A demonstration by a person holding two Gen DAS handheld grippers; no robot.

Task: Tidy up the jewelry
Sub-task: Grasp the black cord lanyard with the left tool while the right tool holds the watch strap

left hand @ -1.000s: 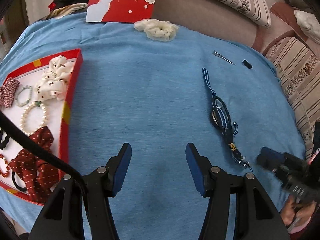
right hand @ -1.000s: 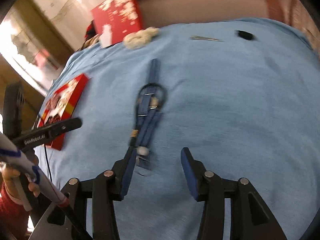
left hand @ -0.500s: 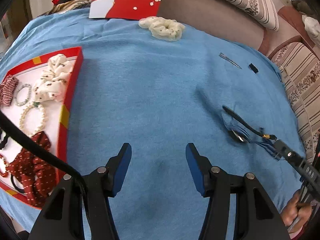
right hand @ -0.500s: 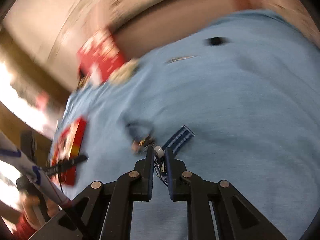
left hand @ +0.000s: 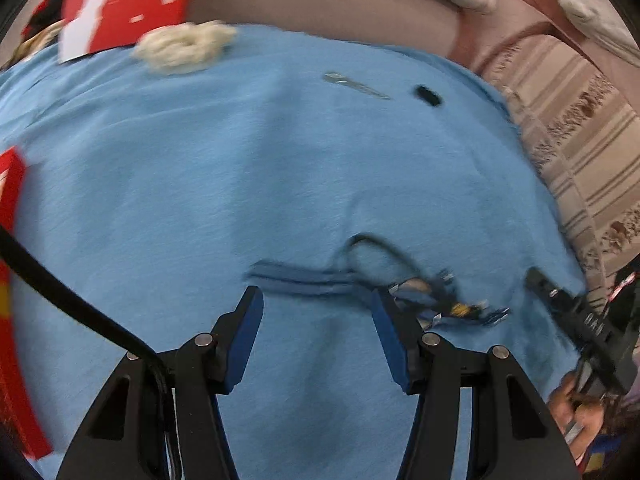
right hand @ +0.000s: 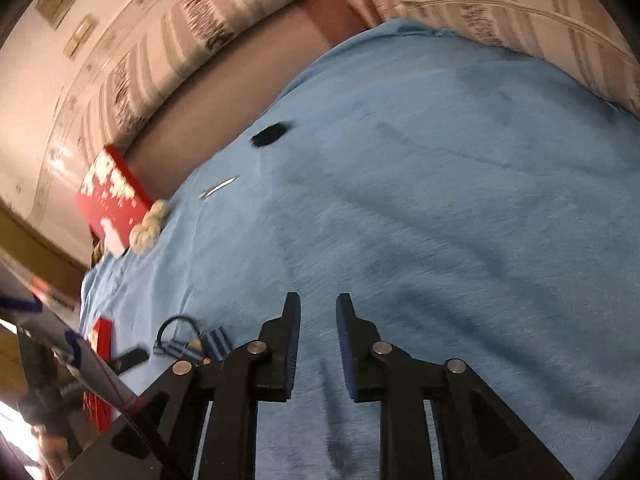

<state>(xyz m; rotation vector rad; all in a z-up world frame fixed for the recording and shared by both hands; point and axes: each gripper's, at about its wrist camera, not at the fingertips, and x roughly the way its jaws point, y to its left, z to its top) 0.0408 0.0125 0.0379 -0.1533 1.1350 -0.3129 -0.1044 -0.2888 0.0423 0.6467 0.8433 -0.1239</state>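
Striped blue lanyard (left hand: 320,280) lies flat on the blue cloth, just ahead of the left tool (left hand: 316,312), whose jaws stand half open and empty. Right tool (right hand: 318,312) empty too, jaws parting. Risk: limp strap, thin cord loop and metal clasp could snag soft fabric or slip a partial pinch.

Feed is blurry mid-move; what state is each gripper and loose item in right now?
Left gripper: open, empty.
Right gripper: jaws opening, nothing between them.
Striped lanyard: lying on the blue cloth, ungripped.
White scrunchie: on the cloth, by the red lid.
Silver hair clip: lying on the cloth.
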